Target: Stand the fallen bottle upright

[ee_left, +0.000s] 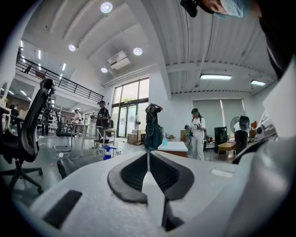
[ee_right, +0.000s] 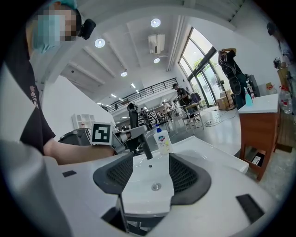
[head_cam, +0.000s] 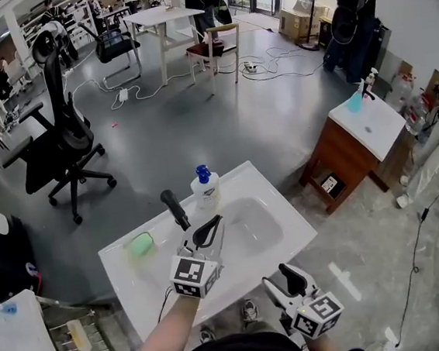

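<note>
Grey workshop floor surrounded a white sink (head_cam: 288,237) at lower centre. On its far rim the soap bottle (head_cam: 204,188) already stood upright, so the task looked finished. The left gripper (head_cam: 207,230) had its jaws pressed together on nothing; the right gripper (head_cam: 293,277) stood spread and empty.

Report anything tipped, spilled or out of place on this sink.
Nothing stands out. The pump bottle stands upright on the back rim of the sink, beside the black faucet. The green object sits on the left side of the rim. No spill shows.
</note>
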Demonstrator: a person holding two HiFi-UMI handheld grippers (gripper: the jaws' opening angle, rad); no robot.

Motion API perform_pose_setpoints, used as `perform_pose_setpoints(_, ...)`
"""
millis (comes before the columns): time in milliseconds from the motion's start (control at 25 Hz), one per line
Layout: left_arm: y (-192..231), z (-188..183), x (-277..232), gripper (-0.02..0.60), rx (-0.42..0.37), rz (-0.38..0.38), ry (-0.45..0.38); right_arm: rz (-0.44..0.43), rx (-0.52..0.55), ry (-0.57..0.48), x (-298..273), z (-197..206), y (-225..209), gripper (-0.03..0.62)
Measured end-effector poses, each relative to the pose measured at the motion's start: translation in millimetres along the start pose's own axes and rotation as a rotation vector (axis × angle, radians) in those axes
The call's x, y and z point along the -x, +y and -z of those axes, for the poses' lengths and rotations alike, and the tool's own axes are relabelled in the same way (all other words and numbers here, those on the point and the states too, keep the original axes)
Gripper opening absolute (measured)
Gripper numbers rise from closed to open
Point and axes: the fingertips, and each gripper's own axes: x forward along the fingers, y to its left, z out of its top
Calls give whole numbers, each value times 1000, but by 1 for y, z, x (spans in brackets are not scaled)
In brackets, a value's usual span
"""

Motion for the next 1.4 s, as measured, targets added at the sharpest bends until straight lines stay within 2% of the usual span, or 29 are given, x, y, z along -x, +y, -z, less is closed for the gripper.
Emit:
perform_pose_setpoints(120, -9, 5, 24, 25, -17, 38, 15, 22, -4, -5, 2, 3, 9, 229)
perform_pose_setpoints(240, -14, 9, 50, 20, 1, 57, 26, 27, -2, -16, 2, 5, 21, 225)
perform_pose_setpoints(520, -15, 19, 109, 20, 25, 65, 38, 43, 14, -21, 2, 11, 54, 201)
perform_pose_setpoints(840, -8, 18, 172, 20, -6, 72, 44, 57, 33, -31, 1, 20, 95, 164)
perform_pose_setpoints(1200, 4, 27, 241, 20, -38, 74, 74, 79, 50, -61, 1, 31, 130, 77)
perform_pose_setpoints(1320, 7, 29, 257, 20, -30, 79, 76, 69, 60, -79, 1, 32, 142, 5)
perform_pose_setpoints(1400, 7, 31, 268, 20, -28, 81, 79, 62, 62, -83, 2, 34, 150, 5)
